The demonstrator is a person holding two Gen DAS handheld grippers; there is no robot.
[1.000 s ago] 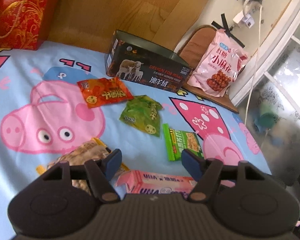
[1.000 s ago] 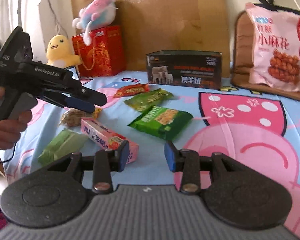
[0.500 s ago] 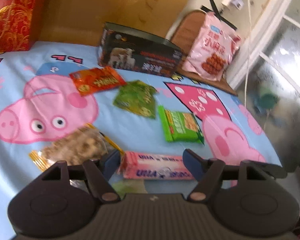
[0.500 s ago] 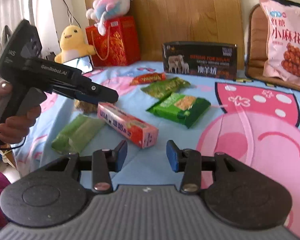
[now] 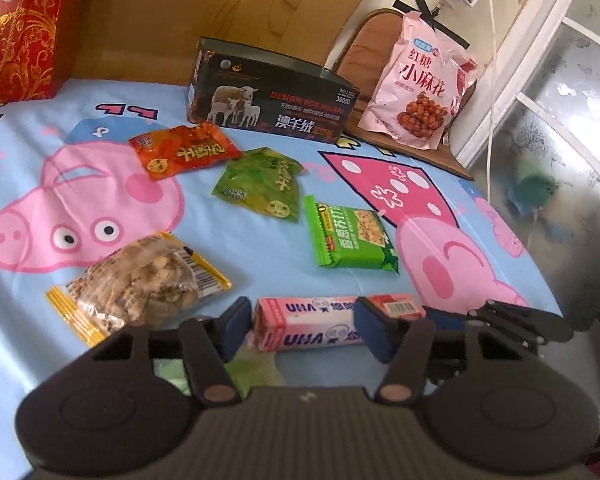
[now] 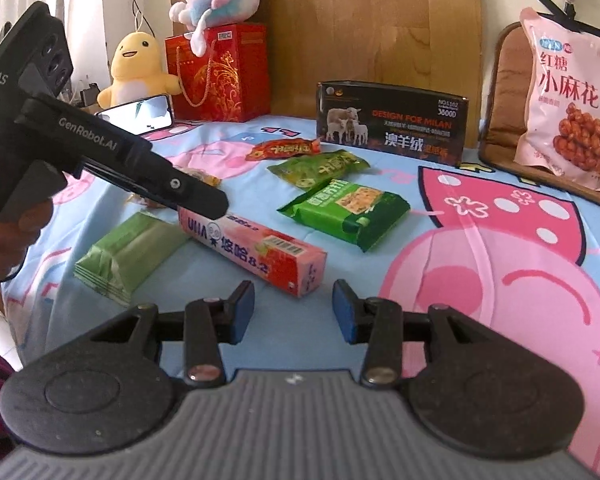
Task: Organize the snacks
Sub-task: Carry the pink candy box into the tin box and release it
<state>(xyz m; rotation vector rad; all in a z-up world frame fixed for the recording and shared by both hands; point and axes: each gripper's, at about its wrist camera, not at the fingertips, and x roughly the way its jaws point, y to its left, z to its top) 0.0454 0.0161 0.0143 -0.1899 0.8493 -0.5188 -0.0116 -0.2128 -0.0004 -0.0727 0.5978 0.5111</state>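
Note:
A pink candy box point(image 5: 332, 322) point(image 6: 256, 248) lies on the blue cartoon sheet. My left gripper point(image 5: 300, 330) is open and hovers over it, jaws either side of its left half; it also shows in the right wrist view point(image 6: 204, 200). My right gripper point(image 6: 294, 312) is open and empty, just short of the box's near end. Beyond lie a green cracker pack point(image 5: 348, 236) point(image 6: 346, 212), a green pouch point(image 5: 262, 186), an orange pouch point(image 5: 184, 150), a nut bag point(image 5: 140, 280) and a pale green wafer pack point(image 6: 128, 256). A dark open box point(image 5: 272, 98) point(image 6: 392, 120) stands at the back.
A big pink snack bag point(image 5: 418, 84) leans on a brown cushion at the back right. A red gift bag point(image 6: 220, 72), plush toys point(image 6: 138, 64) and a phone point(image 6: 136, 114) sit at the back left. The bed edge drops off on the right point(image 5: 540, 280).
My left gripper has pulled back and lowered over the pink box, which now sits between its jaws. My right gripper has moved closer to the box's near end.

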